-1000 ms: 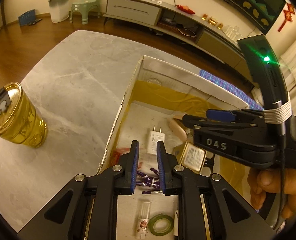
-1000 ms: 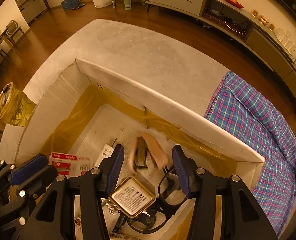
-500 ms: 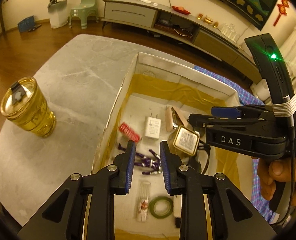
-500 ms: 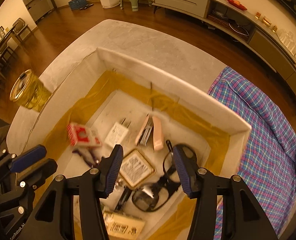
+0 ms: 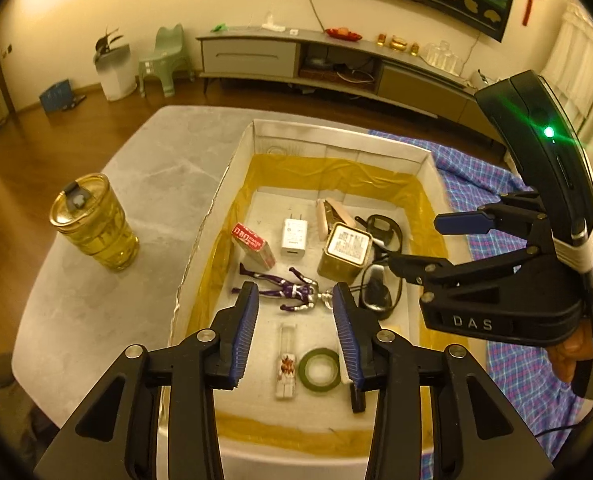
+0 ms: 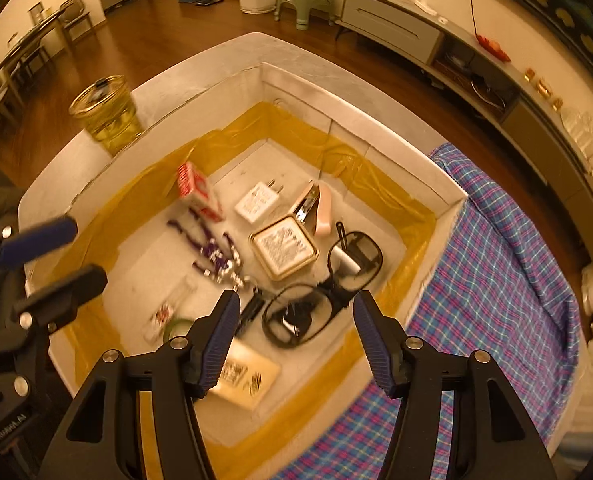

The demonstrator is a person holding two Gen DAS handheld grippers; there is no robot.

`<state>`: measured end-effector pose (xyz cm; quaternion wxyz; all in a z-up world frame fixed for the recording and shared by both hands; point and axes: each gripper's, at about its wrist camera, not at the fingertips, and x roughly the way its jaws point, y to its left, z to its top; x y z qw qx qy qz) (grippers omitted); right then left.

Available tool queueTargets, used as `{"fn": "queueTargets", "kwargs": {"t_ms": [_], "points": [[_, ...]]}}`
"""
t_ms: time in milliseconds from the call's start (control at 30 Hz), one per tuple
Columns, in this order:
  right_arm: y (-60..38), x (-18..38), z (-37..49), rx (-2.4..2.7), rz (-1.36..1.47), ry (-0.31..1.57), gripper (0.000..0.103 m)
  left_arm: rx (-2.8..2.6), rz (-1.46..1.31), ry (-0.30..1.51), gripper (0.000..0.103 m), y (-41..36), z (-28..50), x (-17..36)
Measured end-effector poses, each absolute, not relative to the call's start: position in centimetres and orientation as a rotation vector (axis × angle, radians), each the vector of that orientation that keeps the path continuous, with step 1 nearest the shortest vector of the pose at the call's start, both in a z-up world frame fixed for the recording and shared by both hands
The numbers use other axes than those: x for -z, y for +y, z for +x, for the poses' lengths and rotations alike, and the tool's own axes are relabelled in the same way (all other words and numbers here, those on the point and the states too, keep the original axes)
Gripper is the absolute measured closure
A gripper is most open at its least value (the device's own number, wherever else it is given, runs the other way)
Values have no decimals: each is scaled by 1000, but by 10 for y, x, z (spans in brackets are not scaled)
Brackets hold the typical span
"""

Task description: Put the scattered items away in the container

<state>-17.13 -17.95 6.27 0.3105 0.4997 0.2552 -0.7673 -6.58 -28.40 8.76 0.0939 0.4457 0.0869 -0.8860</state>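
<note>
A white cardboard box (image 5: 336, 136) (image 6: 360, 136) with yellow tape inside holds several items: a red card pack (image 5: 253, 243) (image 6: 195, 190), a white charger (image 5: 294, 235), a gold square tin (image 5: 346, 251) (image 6: 284, 248), a purple figure (image 5: 284, 291) (image 6: 212, 252), black glasses (image 6: 320, 300), a green tape roll (image 5: 319, 370) and a small vial (image 5: 286, 360). My left gripper (image 5: 296, 332) is open and empty above the box's near end. My right gripper (image 6: 296, 340) is open and empty above the glasses; it also shows in the left wrist view (image 5: 436, 244).
A gold-lidded jar of yellow liquid (image 5: 94, 230) (image 6: 106, 114) stands on the grey marble table (image 5: 152, 184) left of the box. A blue plaid cloth (image 6: 496, 260) (image 5: 480, 172) lies right of the box. A TV console (image 5: 296, 56) stands beyond the table.
Both grippers have risen away from the box floor. The left gripper's jaws have opened wider. The gold tin and the red pack now lie loose in the box.
</note>
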Motion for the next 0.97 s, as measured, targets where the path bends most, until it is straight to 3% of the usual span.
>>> {"fn": "queueTargets", "kwargs": {"t_ms": [400,600,967], "points": [[-138,-80,-118,1999,1255,652,37,2655,1213,95,52,-244,-18,-113],[-119,-81,-89,2010,1185,726,35,2663,1207,34,50,-224,-1,-116],[-89,-74,-51,1998,1133,746,35,2716,1091,10,42,-195,25,-124]]}}
